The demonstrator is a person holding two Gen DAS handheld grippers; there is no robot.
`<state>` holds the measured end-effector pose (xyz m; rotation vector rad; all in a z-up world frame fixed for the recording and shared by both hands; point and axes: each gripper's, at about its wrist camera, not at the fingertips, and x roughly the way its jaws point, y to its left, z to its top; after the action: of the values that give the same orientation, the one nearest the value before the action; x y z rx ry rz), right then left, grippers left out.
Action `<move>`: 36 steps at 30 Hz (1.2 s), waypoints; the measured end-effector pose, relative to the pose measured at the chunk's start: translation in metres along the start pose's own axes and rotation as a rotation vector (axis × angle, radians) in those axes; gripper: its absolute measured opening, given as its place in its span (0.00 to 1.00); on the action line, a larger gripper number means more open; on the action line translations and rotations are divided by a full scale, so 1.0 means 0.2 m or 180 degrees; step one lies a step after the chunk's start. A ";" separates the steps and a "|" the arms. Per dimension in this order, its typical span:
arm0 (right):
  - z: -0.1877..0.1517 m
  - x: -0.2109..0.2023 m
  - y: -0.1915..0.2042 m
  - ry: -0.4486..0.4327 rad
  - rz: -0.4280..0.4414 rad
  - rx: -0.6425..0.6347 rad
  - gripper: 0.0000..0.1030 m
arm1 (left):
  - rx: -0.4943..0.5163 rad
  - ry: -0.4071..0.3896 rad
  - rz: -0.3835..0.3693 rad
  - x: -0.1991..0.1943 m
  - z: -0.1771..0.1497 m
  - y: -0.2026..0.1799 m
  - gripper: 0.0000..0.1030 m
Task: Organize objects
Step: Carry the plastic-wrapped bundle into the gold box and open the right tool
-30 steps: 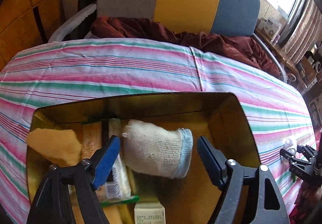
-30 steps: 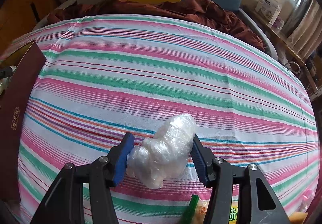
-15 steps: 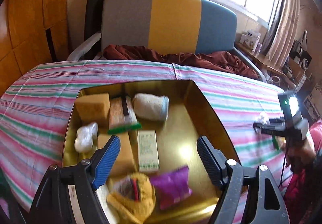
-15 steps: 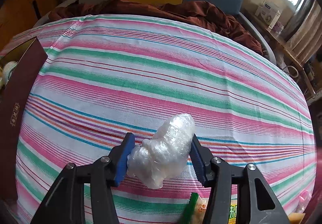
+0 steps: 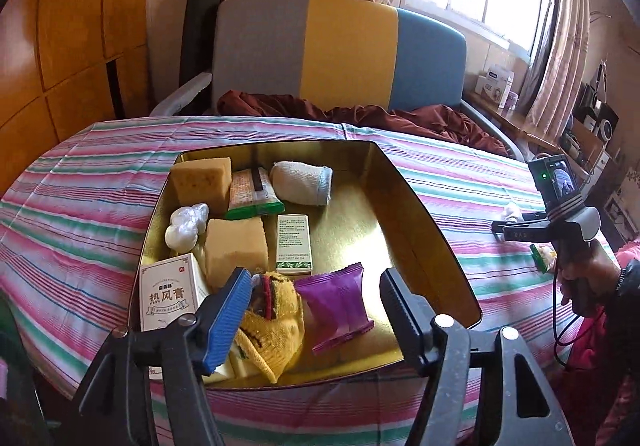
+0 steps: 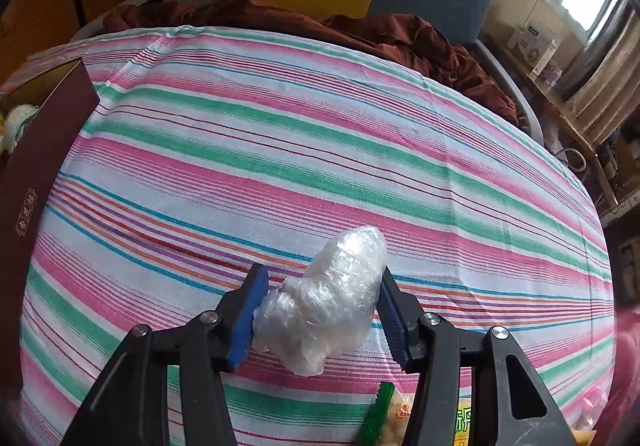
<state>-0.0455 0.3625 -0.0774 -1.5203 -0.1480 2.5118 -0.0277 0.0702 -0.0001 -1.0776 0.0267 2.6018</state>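
Observation:
A gold-lined box (image 5: 420, 205) sits on the striped table. In it lie a white rolled sock (image 5: 302, 181), two yellow sponges (image 5: 202, 179), a plastic wad (image 5: 186, 224), small cartons (image 5: 294, 244), a purple packet (image 5: 336, 304) and a yellow knit item (image 5: 276, 322). My left gripper (image 5: 314, 320) is open and empty, above the box's near end. My right gripper (image 6: 320, 316) is shut on a crumpled clear plastic wad (image 6: 326, 300), held over the tablecloth. The box's dark red outer wall (image 6: 36, 169) shows at the left of the right wrist view.
A green-edged snack packet (image 6: 386, 418) lies on the cloth under my right gripper. A chair with a dark red cloth (image 5: 360, 113) stands behind the table. The right hand-held gripper (image 5: 552, 221) shows at the table's right side. Shelves with clutter stand by the window.
My left gripper has pulled back and up from the white sock, which stays in the box; the whole box now shows. My right gripper has kept its hold on the plastic wad, barely moving.

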 end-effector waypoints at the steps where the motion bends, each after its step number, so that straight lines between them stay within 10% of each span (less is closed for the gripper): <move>1: 0.00 0.00 0.00 0.0005 0.0005 0.0008 0.53 | 0.0008 0.0008 0.0010 0.00 0.00 0.00 0.66; 12: 0.05 -0.24 0.11 -0.0231 0.0419 0.0164 0.53 | -0.0141 0.0019 -0.0012 0.00 -0.04 0.11 0.61; 22: 0.13 -0.57 0.69 -0.0713 0.1268 -0.0272 0.54 | -0.0354 -0.0198 0.0031 -0.08 0.00 0.26 0.59; 36: 0.19 -0.28 1.25 -0.0194 0.1496 -0.0635 0.69 | -0.0546 -0.0096 0.0063 -0.03 -0.02 0.36 0.59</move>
<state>-0.0838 0.1071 -0.0575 -1.7218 -0.0549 2.9864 -0.0420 0.0003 -0.0070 -1.0990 -0.1970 2.6772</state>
